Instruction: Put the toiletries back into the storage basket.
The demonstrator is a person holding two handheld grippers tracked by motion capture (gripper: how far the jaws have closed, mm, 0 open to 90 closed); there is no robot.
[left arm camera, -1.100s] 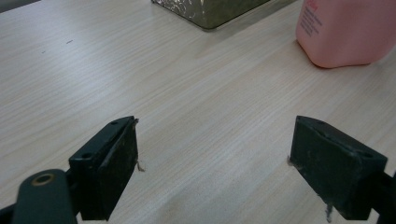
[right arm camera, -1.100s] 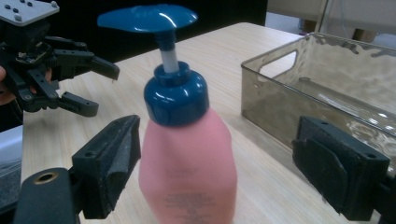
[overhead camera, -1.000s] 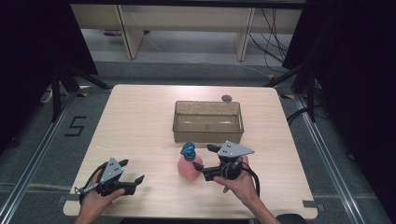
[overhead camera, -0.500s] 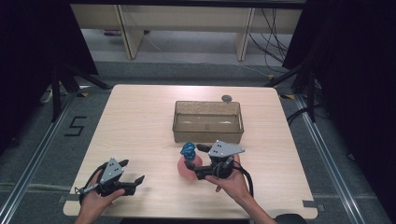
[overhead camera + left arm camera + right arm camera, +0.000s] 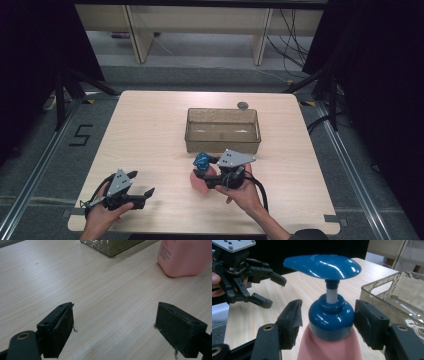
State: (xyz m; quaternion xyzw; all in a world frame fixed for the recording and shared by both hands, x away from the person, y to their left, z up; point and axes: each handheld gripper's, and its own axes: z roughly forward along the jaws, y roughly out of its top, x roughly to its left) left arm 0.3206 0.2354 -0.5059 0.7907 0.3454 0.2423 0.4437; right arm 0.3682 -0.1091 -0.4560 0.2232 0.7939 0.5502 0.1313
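Right gripper view: the right gripper [image 5: 327, 322] straddles the neck of the pink plastic pump bottle with a glossy blue collar and blue pump head [image 5: 329, 320]. Its 2 black jaws stand one on each side of the collar, each with a narrow gap to it; neither pad touches yet, as far as I can see. Jaws partly open, holding nothing. The bottle stands upright, long axis vertical, dead centre between the jaws, pump spout pointing off to this view's left. Judgement: the coming move is a plain squeeze on the collar; no re-aim needed.

High view: the bottle [image 5: 201, 172] sits on the light wood-grain table [image 5: 150, 130], just in front of the clear brownish rectangular plastic bin [image 5: 223, 131], apart from it. The right gripper [image 5: 212, 176] is at the bottle; the right hand is by far the nearer.

Left gripper view: the left gripper [image 5: 113, 332] has its 2 jaws wide open over bare table, empty. The bottle's pink base [image 5: 185, 257] lies ahead and to this view's right, well apart. In the high view the left gripper [image 5: 142, 192] rests at the table's near left.

Farther off: a small dark round disc [image 5: 242, 105] behind the bin.
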